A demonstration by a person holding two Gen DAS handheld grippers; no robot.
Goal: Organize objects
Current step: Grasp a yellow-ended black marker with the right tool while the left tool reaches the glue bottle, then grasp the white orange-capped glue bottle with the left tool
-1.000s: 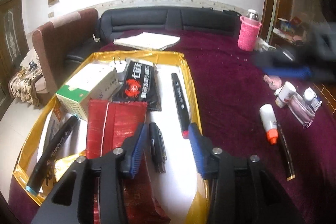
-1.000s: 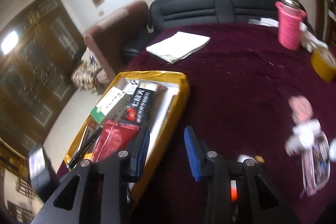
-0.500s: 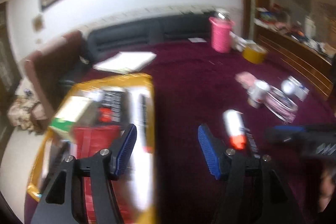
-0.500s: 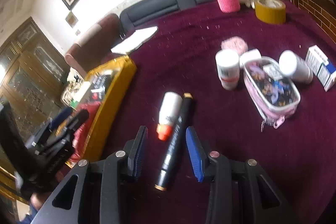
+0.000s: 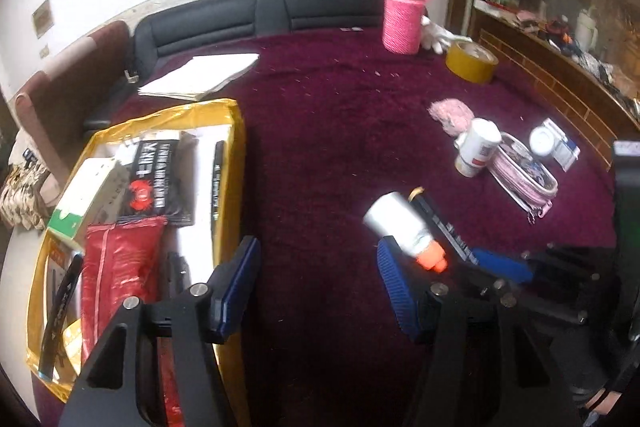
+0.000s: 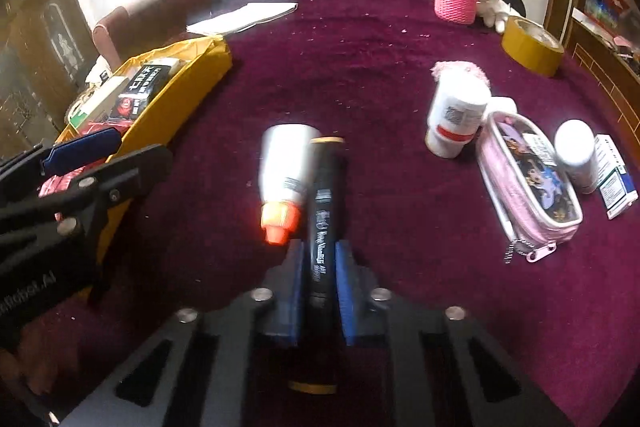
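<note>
Chinese "七加天" on the black packet [image 6: 141,91] in the yellow tray [image 6: 188,75].

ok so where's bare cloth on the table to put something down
Free: the wide purple stretch between the yellow tray and the pink pouch, up to the pink holder and papers. Crowded: around the pouch, and inside the tray.

Black tongs [image 6: 317,291], blue ribbed pads [image 5: 234,281], silver screws, white lettering.
</note>
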